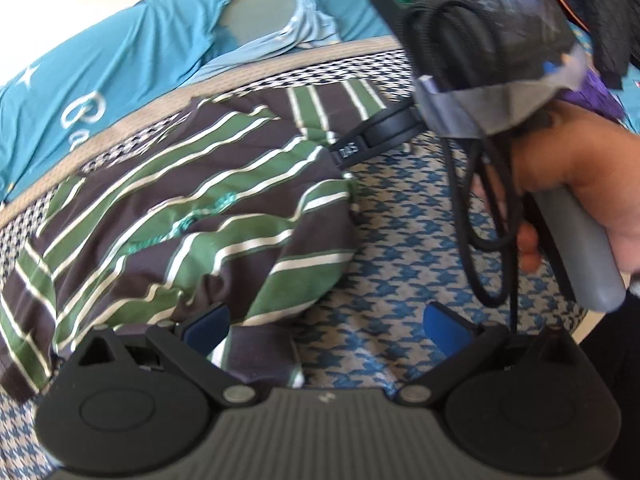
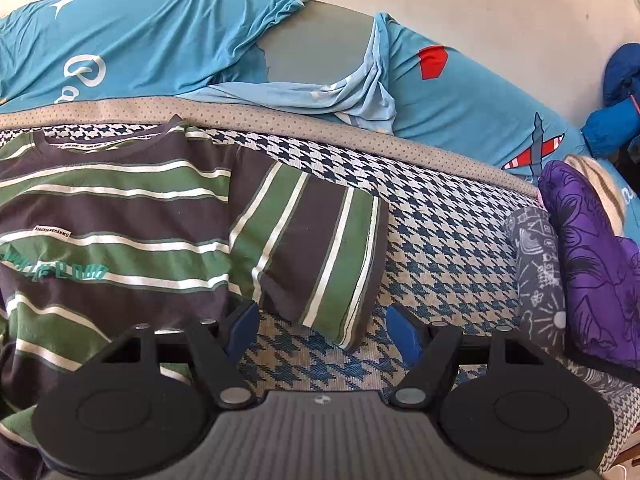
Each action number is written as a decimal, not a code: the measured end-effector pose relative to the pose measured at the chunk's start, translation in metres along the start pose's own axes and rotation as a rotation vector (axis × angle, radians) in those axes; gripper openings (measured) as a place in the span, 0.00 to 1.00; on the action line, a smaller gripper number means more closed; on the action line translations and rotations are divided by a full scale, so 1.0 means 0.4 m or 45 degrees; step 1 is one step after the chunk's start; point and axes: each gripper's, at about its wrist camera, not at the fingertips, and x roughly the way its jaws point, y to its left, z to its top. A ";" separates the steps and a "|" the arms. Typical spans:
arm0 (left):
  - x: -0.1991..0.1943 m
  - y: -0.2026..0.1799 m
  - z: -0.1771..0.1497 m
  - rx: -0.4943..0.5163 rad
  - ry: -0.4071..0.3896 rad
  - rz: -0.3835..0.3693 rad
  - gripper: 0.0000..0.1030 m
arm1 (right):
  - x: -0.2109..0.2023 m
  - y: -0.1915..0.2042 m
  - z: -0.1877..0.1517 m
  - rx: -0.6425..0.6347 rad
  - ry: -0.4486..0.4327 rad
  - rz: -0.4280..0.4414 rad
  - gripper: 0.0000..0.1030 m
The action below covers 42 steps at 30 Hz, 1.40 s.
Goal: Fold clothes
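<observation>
Striped T-shirt (image 2: 120, 216), dark brown with green and white bands, lies on a houndstooth-patterned bed cover (image 2: 448, 240). In the right wrist view it fills the left half, collar at the far edge, chest lettering facing up, one short sleeve (image 2: 320, 248) spread out to the right. In the left wrist view the same shirt (image 1: 180, 216) looks rumpled, bunched in diagonal folds across the left and middle.

Left hand-held gripper (image 1: 324, 326): blue-padded fingers stand wide apart, nothing pinched; the left pad sits over the shirt's near edge, the right pad over bare cover.

Right hand-held gripper (image 2: 324, 330): fingers also well spread, gripping nothing; the sleeve's near corner lies between and just beyond them, left pad at the edge of the shirt body. From the left wrist view this tool shows at far right, a hand (image 1: 576, 184) around its grey handle, black cables looped beside it.

Far side: teal sheet (image 2: 160, 40) with white lettering. Right edge: purple floral cloth (image 2: 592, 256) beside a grey patterned one (image 2: 536, 264).
</observation>
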 end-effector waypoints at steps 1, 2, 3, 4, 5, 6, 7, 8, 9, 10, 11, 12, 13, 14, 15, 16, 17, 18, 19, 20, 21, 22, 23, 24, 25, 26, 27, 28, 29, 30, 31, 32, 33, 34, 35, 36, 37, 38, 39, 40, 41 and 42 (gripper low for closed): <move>0.002 -0.012 -0.001 0.028 -0.002 0.003 1.00 | 0.001 -0.004 0.000 -0.002 0.004 0.000 0.68; 0.004 -0.023 -0.003 0.052 -0.003 0.003 1.00 | 0.002 -0.008 -0.002 -0.005 0.008 -0.002 0.68; 0.006 -0.034 -0.005 0.077 -0.003 0.003 1.00 | 0.002 -0.012 -0.003 -0.007 0.011 -0.008 0.68; 0.007 -0.045 -0.006 0.097 -0.002 -0.003 1.00 | 0.003 -0.016 -0.004 -0.007 0.013 -0.014 0.68; 0.009 -0.054 -0.008 0.114 0.001 -0.012 1.00 | 0.003 -0.020 -0.005 -0.006 0.015 -0.019 0.68; 0.011 -0.063 -0.010 0.132 0.004 -0.021 1.00 | 0.003 -0.025 -0.006 -0.004 0.016 -0.023 0.68; 0.012 -0.073 -0.011 0.150 0.004 -0.030 1.00 | 0.004 -0.030 -0.007 -0.001 0.017 -0.026 0.68; 0.013 -0.081 -0.011 0.169 0.003 -0.040 1.00 | 0.005 -0.035 -0.007 0.002 0.019 -0.031 0.68; 0.013 -0.090 -0.013 0.188 0.001 -0.050 1.00 | 0.006 -0.040 -0.008 0.005 0.021 -0.037 0.68; 0.012 -0.099 -0.014 0.207 -0.003 -0.061 1.00 | 0.006 -0.044 -0.009 0.009 0.023 -0.042 0.68; 0.011 -0.106 -0.016 0.225 -0.007 -0.071 1.00 | 0.008 -0.049 -0.009 0.011 0.025 -0.045 0.68; 0.010 -0.113 -0.017 0.240 -0.010 -0.085 1.00 | 0.009 -0.053 -0.010 0.014 0.027 -0.047 0.68; 0.010 -0.119 -0.018 0.253 -0.013 -0.100 1.00 | 0.010 -0.056 -0.010 0.013 0.028 -0.052 0.68; 0.009 -0.125 -0.019 0.264 -0.014 -0.114 1.00 | 0.011 -0.059 -0.011 0.013 0.029 -0.056 0.68; 0.008 -0.131 -0.020 0.274 -0.014 -0.126 1.00 | 0.013 -0.061 -0.012 0.010 0.031 -0.062 0.68; 0.007 -0.139 -0.021 0.286 -0.015 -0.138 1.00 | 0.014 -0.063 -0.014 0.006 0.033 -0.069 0.68; 0.007 -0.145 -0.022 0.298 -0.016 -0.149 1.00 | 0.014 -0.063 -0.015 0.001 0.034 -0.075 0.68; 0.007 -0.151 -0.022 0.311 -0.017 -0.160 0.99 | 0.015 -0.064 -0.017 -0.008 0.033 -0.084 0.68; 0.007 -0.157 -0.024 0.322 -0.017 -0.172 0.98 | 0.016 -0.065 -0.019 -0.017 0.031 -0.093 0.68; 0.007 -0.162 -0.025 0.333 -0.015 -0.185 0.96 | 0.017 -0.065 -0.021 -0.025 0.029 -0.102 0.68; 0.008 -0.167 -0.027 0.340 -0.011 -0.199 0.95 | 0.017 -0.065 -0.023 -0.034 0.028 -0.111 0.68; 0.009 -0.171 -0.028 0.346 -0.006 -0.215 0.95 | 0.017 -0.065 -0.025 -0.043 0.027 -0.119 0.68; 0.011 -0.176 -0.029 0.351 -0.001 -0.230 0.95 | 0.017 -0.066 -0.027 -0.048 0.027 -0.122 0.68; 0.013 -0.180 -0.030 0.357 0.005 -0.246 0.95 | 0.018 -0.067 -0.028 -0.052 0.026 -0.123 0.68; 0.015 -0.184 -0.031 0.361 0.010 -0.261 0.95 | 0.019 -0.068 -0.029 -0.056 0.025 -0.125 0.68; 0.017 -0.187 -0.032 0.365 0.014 -0.274 0.95 | 0.020 -0.069 -0.030 -0.060 0.023 -0.126 0.68; 0.018 -0.191 -0.033 0.371 0.017 -0.282 0.95 | 0.021 -0.070 -0.031 -0.063 0.022 -0.132 0.68; 0.019 -0.195 -0.034 0.377 0.020 -0.289 0.95 | 0.021 -0.073 -0.031 -0.064 0.020 -0.141 0.68; 0.020 -0.199 -0.034 0.382 0.022 -0.295 0.95 | 0.020 -0.076 -0.031 -0.060 0.017 -0.148 0.68; 0.021 -0.203 -0.035 0.387 0.024 -0.302 0.95 | 0.020 -0.081 -0.031 -0.053 0.015 -0.151 0.68; 0.023 -0.206 -0.036 0.390 0.028 -0.312 0.95 | 0.021 -0.087 -0.031 -0.044 0.016 -0.150 0.68; 0.024 -0.210 -0.036 0.391 0.032 -0.324 0.95 | 0.021 -0.093 -0.032 -0.035 0.019 -0.150 0.68; 0.025 -0.213 -0.038 0.394 0.036 -0.337 0.95 | 0.023 -0.098 -0.033 -0.025 0.023 -0.151 0.68; 0.025 -0.217 -0.039 0.398 0.040 -0.351 0.95 | 0.024 -0.102 -0.034 -0.019 0.027 -0.152 0.68; 0.026 -0.221 -0.041 0.405 0.043 -0.360 0.95 | 0.025 -0.107 -0.036 -0.014 0.030 -0.154 0.68; 0.027 -0.226 -0.043 0.413 0.046 -0.367 0.95 | 0.026 -0.111 -0.037 -0.008 0.034 -0.155 0.68; 0.028 -0.231 -0.046 0.422 0.049 -0.374 0.95 | 0.027 -0.115 -0.038 -0.002 0.037 -0.157 0.68; 0.029 -0.236 -0.048 0.428 0.053 -0.383 0.95 | 0.028 -0.120 -0.039 0.004 0.041 -0.158 0.68; 0.031 -0.241 -0.050 0.434 0.057 -0.394 0.95 | 0.030 -0.125 -0.041 0.011 0.046 -0.158 0.68; 0.032 -0.245 -0.051 0.437 0.062 -0.407 0.95 | 0.032 -0.129 -0.043 0.018 0.050 -0.158 0.68; 0.033 -0.248 -0.053 0.439 0.068 -0.421 0.95 | 0.033 -0.134 -0.046 0.028 0.056 -0.157 0.68; 0.033 -0.253 -0.055 0.444 0.072 -0.433 0.95 | 0.035 -0.141 -0.048 0.042 0.065 -0.151 0.69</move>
